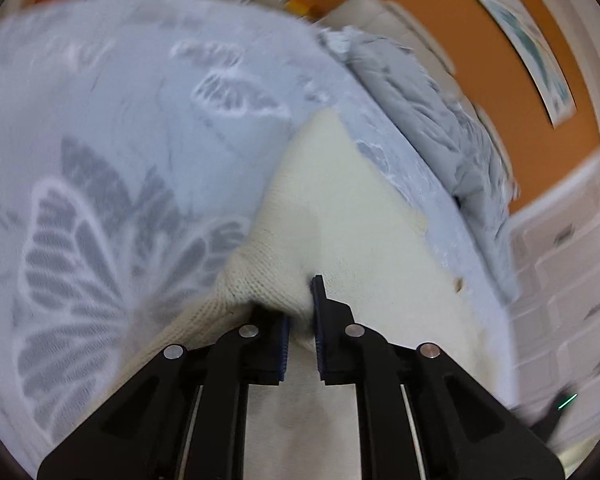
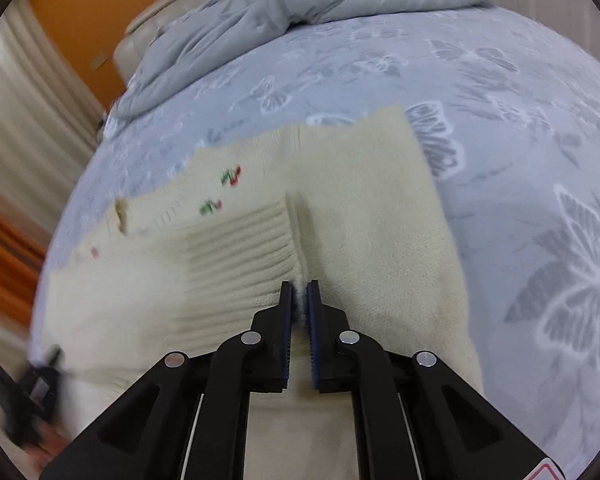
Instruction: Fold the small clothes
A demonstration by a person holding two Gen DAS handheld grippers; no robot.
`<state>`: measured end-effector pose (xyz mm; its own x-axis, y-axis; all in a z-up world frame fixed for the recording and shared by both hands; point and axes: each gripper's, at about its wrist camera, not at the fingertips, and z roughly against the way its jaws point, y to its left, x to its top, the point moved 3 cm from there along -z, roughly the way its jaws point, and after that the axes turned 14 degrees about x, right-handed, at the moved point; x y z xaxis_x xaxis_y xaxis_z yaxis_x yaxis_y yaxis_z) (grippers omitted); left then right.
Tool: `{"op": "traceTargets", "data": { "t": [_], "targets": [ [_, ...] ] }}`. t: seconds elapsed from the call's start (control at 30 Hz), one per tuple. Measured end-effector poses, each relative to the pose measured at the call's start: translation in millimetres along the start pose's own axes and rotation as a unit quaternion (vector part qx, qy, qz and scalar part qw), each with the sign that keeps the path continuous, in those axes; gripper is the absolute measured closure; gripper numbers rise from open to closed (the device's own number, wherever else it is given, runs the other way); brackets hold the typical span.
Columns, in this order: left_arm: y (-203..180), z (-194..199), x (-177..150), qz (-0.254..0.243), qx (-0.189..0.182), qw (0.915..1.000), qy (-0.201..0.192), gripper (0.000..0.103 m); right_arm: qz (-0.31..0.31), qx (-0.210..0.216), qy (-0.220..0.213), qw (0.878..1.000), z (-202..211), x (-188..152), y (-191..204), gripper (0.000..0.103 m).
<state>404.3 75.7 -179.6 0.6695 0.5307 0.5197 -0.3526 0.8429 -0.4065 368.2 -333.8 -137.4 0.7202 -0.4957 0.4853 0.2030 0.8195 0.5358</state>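
- The cream knit sweater lay on the bed, spread over the pale blue cover with the white and grey butterfly print.
- The right claw was clamped on a bunched ridge of the sweater, right where the ribbed band met the smoother knit. The fingers were pinched close with just a bit of fabric between the blue pads.
- Small red and green stitched marks sat on the sweater past the ribbing, towards the far side of the garment.
- The left claw was also clamped on the sweater; a fold of knit was draped over the left finger and squeezed against the right pad.
- In the left wrist view the sweater ran up close to the bed's edge, with the cover filling the rest. That view was pretty blurry.
- A crumpled grey blanket was heaped at the far end of the bed, well apart from the sweater.
- An orange wall with a framed picture showed behind the bed.
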Motion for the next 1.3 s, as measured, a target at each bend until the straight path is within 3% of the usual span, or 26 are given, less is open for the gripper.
{"op": "traceTargets", "data": {
  "t": [0.07,0.13,0.2,0.3,0.37,0.47,0.5,0.6,0.63,0.7,0.73,0.8,0.83,0.9,1.0,1.1,1.2,1.3],
  "targets": [
    [0.0,0.5,-0.6,-0.001,-0.004,0.9999,-0.009,0.091,0.006,-0.022,-0.059,0.998,28.6,5.7,14.5,0.092],
    [3.6,2.0,-2.0,0.003,-0.010,0.9998,-0.016,0.091,0.041,0.009,-0.085,0.995,40.9,6.7,57.8,0.091],
    [3.9,4.0,-3.8,-0.001,-0.008,0.9998,-0.020,0.091,0.078,0.061,-0.033,0.995,17.5,3.5,110.5,0.091],
    [5.2,5.5,-4.1,0.002,-0.016,0.9996,-0.022,0.091,0.146,0.145,0.068,0.976,-49.5,-26.6,209.6,0.091],
    [6.9,4.0,-4.8,0.002,-0.020,0.9995,-0.023,0.091,0.174,0.145,0.099,0.969,-88.5,-44.4,246.4,0.091],
    [9.8,5.5,-10.0,0.001,-0.022,0.9994,-0.026,0.091,0.184,0.122,0.152,0.963,-141.7,-55.3,264.4,0.095],
    [10.7,5.4,-10.0,0.001,-0.025,0.9993,-0.027,0.091,0.189,0.101,0.154,0.964,-148.2,-56.2,259.2,0.103],
    [11.4,4.6,-9.9,0.001,-0.028,0.9992,-0.027,0.091,0.165,0.066,0.122,0.976,-141.7,-27.6,206.1,0.103],
    [11.3,4.5,-10.1,-0.001,-0.028,0.9992,-0.028,0.091,0.145,0.048,0.102,0.983,-129.8,-13.6,173.3,0.103],
    [11.0,5.9,-11.3,-0.003,-0.031,0.9991,-0.030,0.091,0.086,0.080,0.088,0.989,-105.3,1.8,114.7,0.103],
    [11.3,6.3,-11.7,-0.004,-0.030,0.9990,-0.032,0.091,0.063,0.031,0.064,0.995,-85.8,12.3,79.1,0.103],
    [11.0,8.1,-12.8,-0.006,-0.028,0.9990,-0.033,0.091,0.025,0.034,0.033,0.999,-54.7,19.6,40.8,0.103],
    [10.6,7.6,-12.9,-0.006,-0.027,0.9991,-0.033,0.091,0.005,0.005,0.011,1.000,-35.2,20.9,26.1,0.097],
    [10.6,8.3,-13.2,-0.006,-0.026,0.9991,-0.033,0.091,0.012,0.026,-0.004,1.000,-11.2,16.8,28.4,0.094],
    [10.7,8.7,-12.9,-0.006,-0.025,0.9991,-0.033,0.091,0.032,0.065,0.010,0.997,-3.4,2.1,47.8,0.094],
    [10.4,8.5,-13.0,-0.007,-0.024,0.9991,-0.033,0.091,0.059,0.004,0.046,0.997,-19.3,-12.8,23.0,0.103],
    [10.9,10.3,-13.9,-0.008,-0.024,0.9991,-0.034,0.091,0.015,-0.014,0.004,1.000,8.9,-10.9,-3.7,0.094],
    [10.6,9.7,-13.9,-0.009,-0.023,0.9991,-0.034,0.091,0.019,0.057,-0.004,0.998,21.5,-12.6,19.1,0.094]
  ]
}}
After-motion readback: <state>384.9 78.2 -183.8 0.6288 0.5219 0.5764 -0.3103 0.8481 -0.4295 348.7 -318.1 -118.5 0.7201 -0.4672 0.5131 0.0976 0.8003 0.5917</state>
